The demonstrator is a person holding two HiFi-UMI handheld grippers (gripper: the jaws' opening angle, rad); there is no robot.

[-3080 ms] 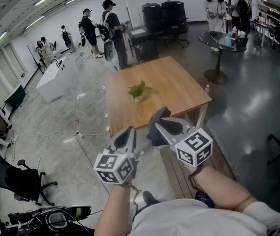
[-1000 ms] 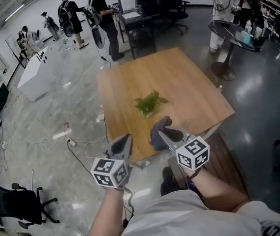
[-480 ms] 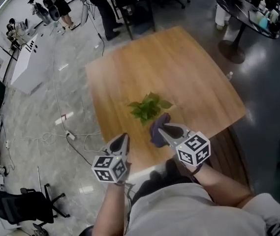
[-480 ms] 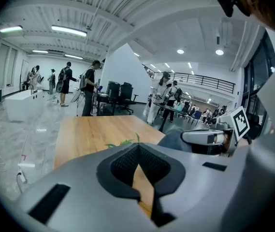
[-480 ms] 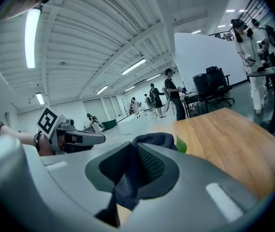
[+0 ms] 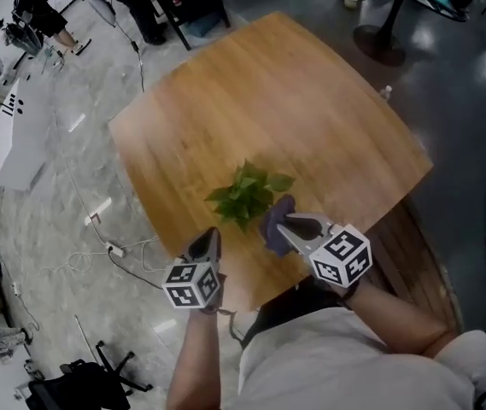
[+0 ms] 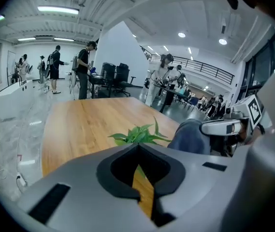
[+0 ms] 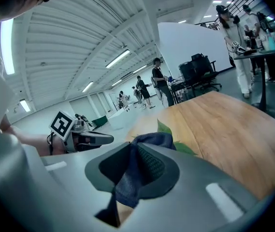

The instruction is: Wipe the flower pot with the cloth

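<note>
The plant (image 6: 244, 193) stood near the front edge of the wooden table (image 6: 294, 92); from above its leaves hid the flower pot. The right gripper (image 6: 282, 223) had its jaws clamped on a dark blue cloth (image 6: 275, 214), a fold bunched up between them and pressed right against the leaves on that side. The left gripper (image 6: 209, 237) hovered over the table's near edge, just beside the plant; its jaws were drawn together to a thin slit with nothing in them, only bare wood showing through.
</note>
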